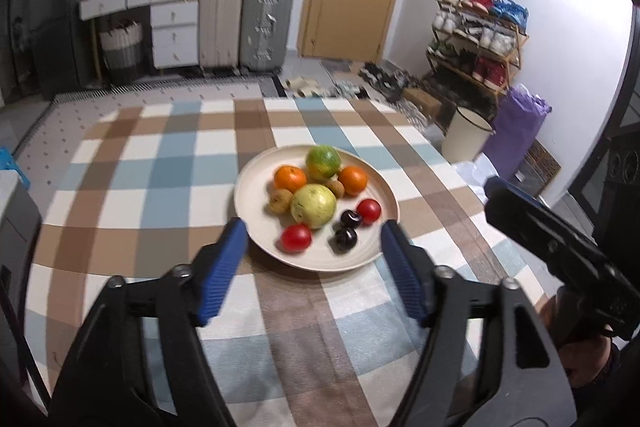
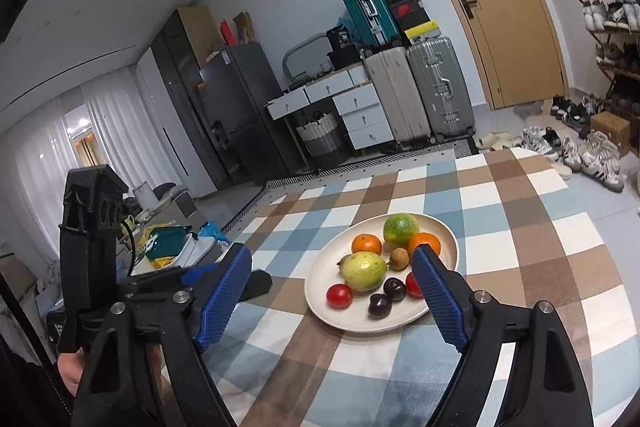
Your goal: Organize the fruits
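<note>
While both the left gripper point(image 1: 314, 241) and right gripper point(image 2: 332, 269) stood wide and empty, every visible fruit lay just ahead on the cream plate point(image 1: 256, 223) atop the checked surface point(image 1: 160, 163), so organizing looked finished.

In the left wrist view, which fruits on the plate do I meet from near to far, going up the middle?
Round red tomato → large yellow-green pear-like fruit → round green citrus fruit with yellow patches, all on the beige round plate.
</note>
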A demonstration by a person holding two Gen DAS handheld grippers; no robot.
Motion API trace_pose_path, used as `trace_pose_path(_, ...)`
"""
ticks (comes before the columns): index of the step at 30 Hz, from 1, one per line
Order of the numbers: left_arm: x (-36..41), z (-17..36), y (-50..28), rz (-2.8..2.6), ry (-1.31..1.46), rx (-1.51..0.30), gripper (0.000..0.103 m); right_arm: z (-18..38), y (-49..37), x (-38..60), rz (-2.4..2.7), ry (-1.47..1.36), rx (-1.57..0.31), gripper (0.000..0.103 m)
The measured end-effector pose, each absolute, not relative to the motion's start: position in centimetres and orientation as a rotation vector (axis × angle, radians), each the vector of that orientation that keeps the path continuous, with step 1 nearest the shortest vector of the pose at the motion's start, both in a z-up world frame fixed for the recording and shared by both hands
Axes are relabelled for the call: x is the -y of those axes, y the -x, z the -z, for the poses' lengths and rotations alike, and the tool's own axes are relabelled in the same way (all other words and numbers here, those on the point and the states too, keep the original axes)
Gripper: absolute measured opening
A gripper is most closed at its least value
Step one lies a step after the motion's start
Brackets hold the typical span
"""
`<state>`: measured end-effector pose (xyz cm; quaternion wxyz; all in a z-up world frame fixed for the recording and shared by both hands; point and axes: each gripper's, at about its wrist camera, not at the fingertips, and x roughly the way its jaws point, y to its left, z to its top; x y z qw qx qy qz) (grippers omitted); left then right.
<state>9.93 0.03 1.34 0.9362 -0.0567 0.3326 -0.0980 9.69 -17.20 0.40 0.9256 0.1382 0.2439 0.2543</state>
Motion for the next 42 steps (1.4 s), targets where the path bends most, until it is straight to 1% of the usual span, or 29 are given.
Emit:
trace_pose_path(1,-0.2,-1.7,-9.3,0.185,0.113,-0.656,0.081,-0.5,-9.2,17.1,-0.525,-0.277,-0.492,0.087)
trace_pose_path(2,-0.4,-1.9,-8.8,0.173,0.11,-0.637,0.082,-0.6,-8.8,17.0,-0.527,-0.269,-0.481,0.089)
trace_pose_path(4,-0.7,-2.3,-7.8,0.145,0.101,-0.599,0.084,-0.7,-7.8,16.8,-0.521,-0.251,-0.45,0.096)
trace_pose_path(8,-1.1,-2.3,-6.3,0.101,0.089,-0.561,0.089,-0.8,-6.1,16.7,-0.507,-0.22,-0.397,0.099)
trace_pose_path(9,-1.3,-2.3,-5.7,0.09,0.088,-0.548,0.093,-0.8,-5.7,16.6,-0.504,-0.211,-0.388,0.1)
trace_pose_path(10,-1.4,-2.3,-5.5,0.083,0.087,-0.538,0.099,-0.7,-5.5,16.6,-0.498,-0.203,-0.381,0.1)
trace_pose_path(11,-1.6,-2.2,-5.0,0.072,0.086,-0.519,0.102,-0.7,-5.2,16.6,-0.49,-0.193,-0.374,0.101)
trace_pose_path(19,-1.8,-1.5,-2.5,0.006,0.029,-0.409,0.102,0.1,-3.0,15.7,-0.424,-0.089,-0.299,0.101)
trace_pose_path(33,-3.6,2.7,-1.1,-0.055,0.014,-0.345,0.102,2.9,0.2,13.6,-0.28,0.071,-0.171,0.101)
trace_pose_path(38,-3.5,4.3,-1.0,-0.064,0.003,-0.328,0.102,3.4,-0.4,13.5,-0.273,0.081,-0.197,0.101)
trace_pose_path(42,-4.0,4.8,-1.0,-0.058,0.026,-0.324,0.102,4.3,-2.5,14.0,-0.286,0.036,-0.304,0.102)
